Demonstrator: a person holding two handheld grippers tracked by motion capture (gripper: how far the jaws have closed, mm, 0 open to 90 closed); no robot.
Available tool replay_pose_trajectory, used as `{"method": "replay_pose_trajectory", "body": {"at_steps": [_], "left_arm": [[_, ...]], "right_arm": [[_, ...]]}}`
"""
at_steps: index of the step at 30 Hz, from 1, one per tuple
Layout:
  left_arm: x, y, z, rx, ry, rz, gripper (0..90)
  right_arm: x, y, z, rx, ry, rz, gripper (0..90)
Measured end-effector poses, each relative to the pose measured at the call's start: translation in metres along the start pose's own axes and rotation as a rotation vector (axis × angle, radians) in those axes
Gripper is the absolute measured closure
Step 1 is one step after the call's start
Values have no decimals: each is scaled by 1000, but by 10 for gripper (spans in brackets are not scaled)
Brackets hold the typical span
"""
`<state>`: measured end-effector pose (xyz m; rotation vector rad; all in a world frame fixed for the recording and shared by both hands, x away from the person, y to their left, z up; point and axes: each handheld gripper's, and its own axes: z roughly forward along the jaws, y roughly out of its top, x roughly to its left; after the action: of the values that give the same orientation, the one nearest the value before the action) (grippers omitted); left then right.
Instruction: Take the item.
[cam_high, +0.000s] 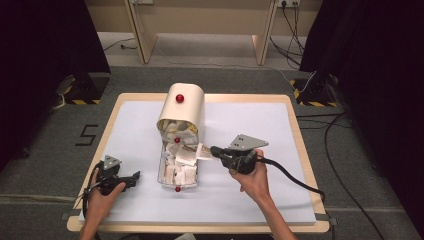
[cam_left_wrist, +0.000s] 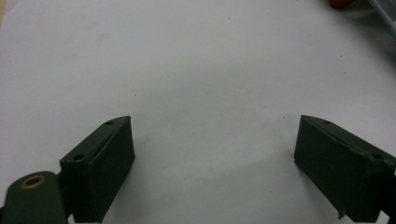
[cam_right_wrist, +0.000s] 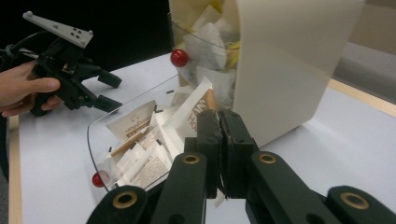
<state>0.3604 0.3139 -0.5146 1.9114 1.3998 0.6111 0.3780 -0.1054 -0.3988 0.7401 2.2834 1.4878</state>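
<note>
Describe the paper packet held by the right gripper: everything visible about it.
The packet is a thin, flat, white paper sachet with brown print, partly legible. The right gripper, shut, pinches its lower end between the pads, and the packet slants up above the jaws. In the high view it sticks out sideways from the gripper, at the edge of the clear tray of similar packets, in front of the cream rounded cover.

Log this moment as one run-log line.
right gripper: shut on sachet, over clear drawer | left gripper: open, on white table cover | beige dispenser: upright, holds more sachets
</note>
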Motion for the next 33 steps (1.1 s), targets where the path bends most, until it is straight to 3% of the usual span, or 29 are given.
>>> {"method": "replay_pose_trajectory", "body": {"at_steps": [33], "left_arm": [[0, 0, 0, 0, 0, 0, 113]], "right_arm": [[-48, -16, -24, -3, -145, 81, 874]]}}
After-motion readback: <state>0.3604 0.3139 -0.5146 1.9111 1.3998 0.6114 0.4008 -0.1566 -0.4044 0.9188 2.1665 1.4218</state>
